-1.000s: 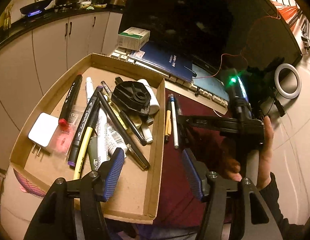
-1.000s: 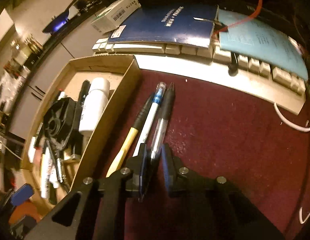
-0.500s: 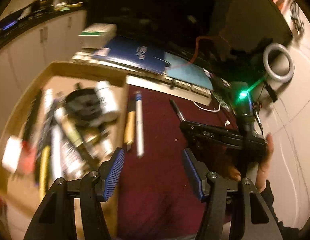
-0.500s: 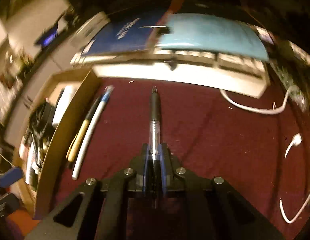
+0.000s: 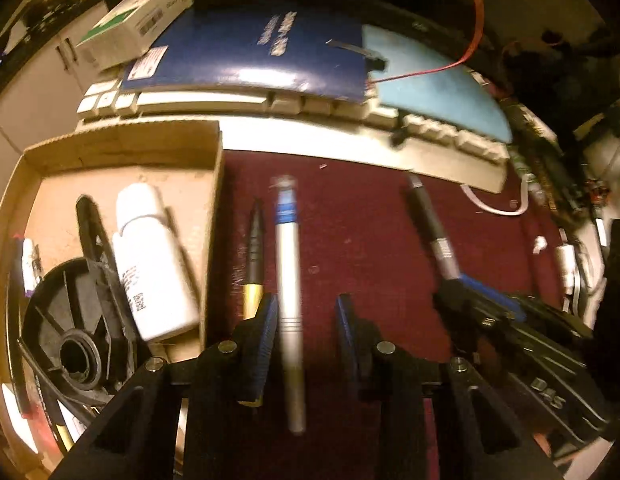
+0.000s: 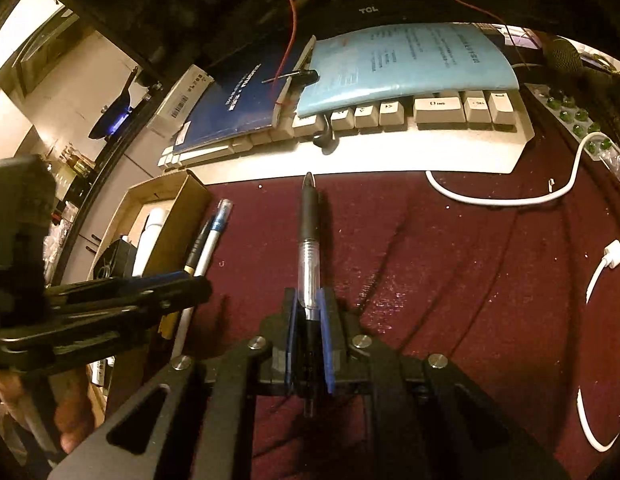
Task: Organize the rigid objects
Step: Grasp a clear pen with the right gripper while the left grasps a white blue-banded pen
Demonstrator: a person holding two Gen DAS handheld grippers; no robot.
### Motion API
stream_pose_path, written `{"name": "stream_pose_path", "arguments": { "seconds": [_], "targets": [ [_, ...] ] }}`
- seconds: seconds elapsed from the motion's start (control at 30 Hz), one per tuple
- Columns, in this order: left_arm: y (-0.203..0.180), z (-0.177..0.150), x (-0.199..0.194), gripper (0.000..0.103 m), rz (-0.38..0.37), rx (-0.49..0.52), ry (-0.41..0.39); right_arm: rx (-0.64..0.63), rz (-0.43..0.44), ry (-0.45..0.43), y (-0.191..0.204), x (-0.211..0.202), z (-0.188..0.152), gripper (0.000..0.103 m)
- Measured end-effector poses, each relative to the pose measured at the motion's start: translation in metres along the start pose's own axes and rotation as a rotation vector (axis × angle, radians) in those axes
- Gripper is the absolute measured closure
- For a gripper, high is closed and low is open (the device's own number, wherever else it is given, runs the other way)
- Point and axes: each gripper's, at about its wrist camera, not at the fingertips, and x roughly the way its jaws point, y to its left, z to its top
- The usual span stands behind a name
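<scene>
Comparing with a second ago, the left tool (image 5: 306, 332) has left the cardboard tray (image 5: 122, 148) and now sits low over the dark red counter (image 5: 349, 220), its blue-padded fingers spread wide on either side of the silver pen (image 5: 289, 280). Whether the pads touch that pen cannot be told; it looks blurred. The right tool (image 6: 308, 320), which a second ago was closing on the rightmost of three pens lying side by side, now has that black pen (image 6: 310, 232) apart from the other two, out toward the middle of the counter and pointing at the cream keyboard (image 6: 389, 148).

By size: the keyboard runs across the far edge of the counter, with a dark blue booklet (image 5: 250, 48) and a light blue booklet (image 6: 405, 60) lying on it. The tray lies left of the pens, holding a black spool (image 5: 70, 328), a white bottle (image 5: 150, 256) and markers. Just beside the tray wall lies a yellow-and-black pen (image 5: 254, 256), close alongside the silver pen. A white cable (image 6: 509, 196) curls at the right.

The right tool's fingers are pressed together on the black pen's clear barrel, tip forward. The left tool is otherwise holding nothing.
</scene>
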Motion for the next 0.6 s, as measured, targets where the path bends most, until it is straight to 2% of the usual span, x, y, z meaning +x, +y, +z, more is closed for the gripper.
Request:
{"name": "stream_pose_path", "arguments": {
  "seconds": [0.13, 0.17, 0.2, 0.3, 0.43, 0.53, 0.6],
  "targets": [
    [-0.007, 0.000, 0.002, 0.075, 0.028, 0.021, 0.001, 0.004, 0.000, -0.001, -0.001, -0.001, 0.000, 0.092],
    [-0.010, -0.001, 0.002, 0.080, 0.039, 0.030, -0.004, 0.004, -0.001, 0.000, -0.001, -0.001, 0.000, 0.092],
    [-0.012, -0.002, 0.002, 0.095, 0.048, 0.036, -0.005, 0.005, -0.002, 0.000, -0.001, -0.001, 0.000, 0.092],
    [-0.017, -0.013, -0.001, 0.097, 0.030, 0.043, -0.009, 0.009, -0.005, 0.005, -0.003, 0.001, 0.001, 0.092],
    [-0.023, -0.020, -0.001, 0.096, 0.062, 0.056, -0.058, 0.003, -0.009, 0.016, -0.002, 0.005, 0.000, 0.092],
    [-0.034, -0.027, -0.002, 0.097, 0.127, 0.131, -0.071, -0.019, -0.011, 0.014, 0.002, 0.006, -0.002, 0.092],
    [-0.035, -0.036, -0.008, 0.097, 0.091, 0.116, -0.066, -0.033, 0.007, 0.005, 0.005, 0.005, -0.003, 0.092]
  ]
}}
